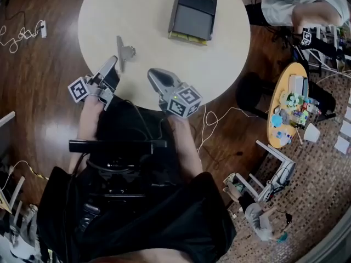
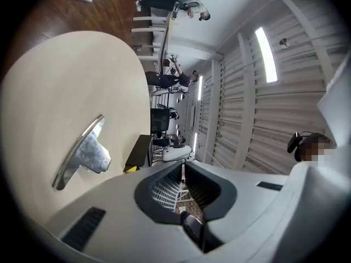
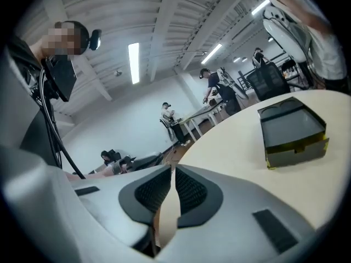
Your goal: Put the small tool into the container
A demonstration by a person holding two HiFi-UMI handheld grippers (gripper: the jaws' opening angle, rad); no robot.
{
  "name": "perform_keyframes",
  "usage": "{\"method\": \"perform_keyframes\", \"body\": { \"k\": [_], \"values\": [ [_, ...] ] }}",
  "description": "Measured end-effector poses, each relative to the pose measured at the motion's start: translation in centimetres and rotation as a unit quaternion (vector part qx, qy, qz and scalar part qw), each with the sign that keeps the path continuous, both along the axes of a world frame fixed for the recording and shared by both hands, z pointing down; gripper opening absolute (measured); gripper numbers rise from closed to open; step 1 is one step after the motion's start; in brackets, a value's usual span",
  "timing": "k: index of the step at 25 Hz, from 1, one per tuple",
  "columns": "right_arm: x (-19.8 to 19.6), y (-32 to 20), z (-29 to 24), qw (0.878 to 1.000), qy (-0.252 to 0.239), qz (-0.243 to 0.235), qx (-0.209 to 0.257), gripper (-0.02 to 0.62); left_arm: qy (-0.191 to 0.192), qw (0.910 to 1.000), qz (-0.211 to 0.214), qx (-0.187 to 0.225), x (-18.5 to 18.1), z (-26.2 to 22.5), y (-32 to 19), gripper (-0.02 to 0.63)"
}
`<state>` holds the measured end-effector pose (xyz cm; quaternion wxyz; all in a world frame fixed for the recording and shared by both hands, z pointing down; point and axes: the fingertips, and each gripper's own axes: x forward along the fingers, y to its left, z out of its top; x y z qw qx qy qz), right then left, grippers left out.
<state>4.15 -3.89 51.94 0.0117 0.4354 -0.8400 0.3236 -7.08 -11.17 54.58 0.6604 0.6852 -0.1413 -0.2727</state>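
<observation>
The small metal tool [image 1: 125,52] lies flat on the round white table [image 1: 109,15], untouched, at about 8 o'clock from the table's middle. In the left gripper view it shows as a thin blade with a broad tab [image 2: 82,155], off at 10 o'clock from my jaws and clear of them.

My left gripper [image 1: 113,61] sits just beside the tool at its 7 o'clock. Its jaws are barely apart, with nothing between them. My right gripper [image 1: 152,73] hovers over the near table edge at the tool's 4 o'clock, jaws parted by a slim gap and also empty.

The dark box-shaped container [image 1: 193,14] stands well apart at the tool's 2 o'clock, and it also shows in the right gripper view [image 3: 292,131]. I can't tell whether its top is open.

I judge this to be the approach, with no grasp made yet. Next I need wider jaws on whichever gripper takes the tool, lined up across the thin blade or the tab. The tool lies flush on the table, so it may slide away.
</observation>
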Motion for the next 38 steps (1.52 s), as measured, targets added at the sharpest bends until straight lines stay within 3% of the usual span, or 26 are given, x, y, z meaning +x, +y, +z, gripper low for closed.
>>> {"method": "perform_keyframes", "body": {
  "k": [6,11,14,18,27,38],
  "values": [
    [-0.4,1.2,1.8,0.998,0.056,0.021,-0.035,0.035,0.017,0.9997,0.018,-0.007,0.0,0.8,-0.8,0.02],
    [0.5,1.3,3.5,0.996,0.073,0.025,-0.05,0.104,0.014,0.9998,0.014,-0.007,0.1,1.0,-1.1,0.02],
    [1.3,0.8,4.3,0.995,0.09,0.011,-0.053,0.154,0.005,1.0,-0.002,-0.001,0.1,0.4,-1.5,0.02],
    [3.1,-0.4,5.2,0.989,0.143,-0.022,-0.034,0.164,-0.016,0.9998,-0.011,0.009,0.3,-0.5,-1.2,0.02],
    [6.9,0.2,9.9,0.961,0.266,-0.076,-0.015,0.164,-0.085,0.9963,-0.009,0.006,0.5,0.6,1.1,0.02],
    [13.3,-2.0,12.8,0.911,0.396,-0.117,-0.001,0.164,-0.102,0.9942,-0.028,0.023,0.8,-0.8,2.8,0.02]
  ]
}}
